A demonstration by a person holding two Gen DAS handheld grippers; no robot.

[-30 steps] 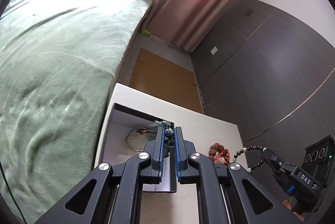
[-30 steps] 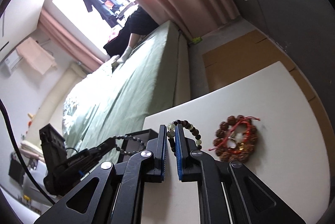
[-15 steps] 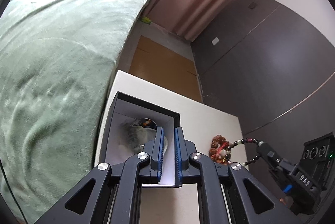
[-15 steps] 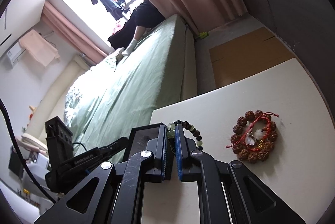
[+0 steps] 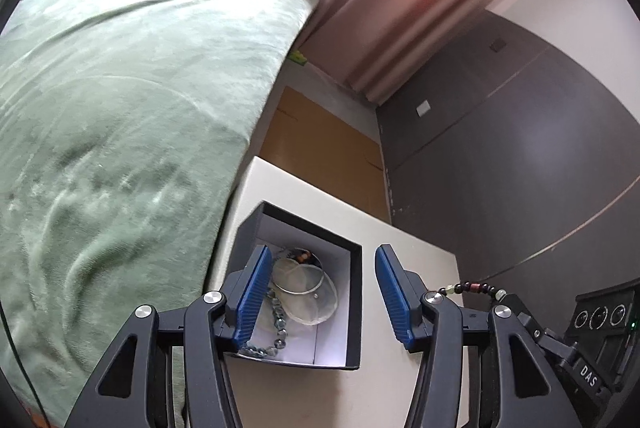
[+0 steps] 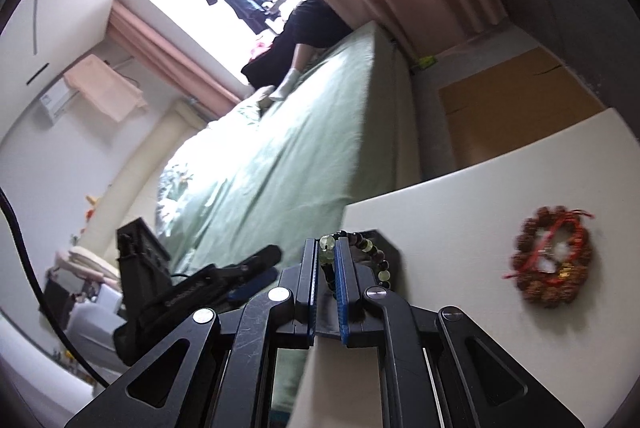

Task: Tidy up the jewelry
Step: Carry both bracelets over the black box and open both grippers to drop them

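Left gripper spread wide, empty, above black box already holding grey-bead strand and pale bangle; right gripper clamped on dark bead bracelet, not yet boxed; farther off, reddish seed bracelet left on white table

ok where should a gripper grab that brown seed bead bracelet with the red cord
The brown seed-bead bracelet with the red cord lies flat on the white table, a ring with an open centre. Probably best from above: one finger inside the ring, one outside, pinching a bare stretch of beads away from the loose cord ends.
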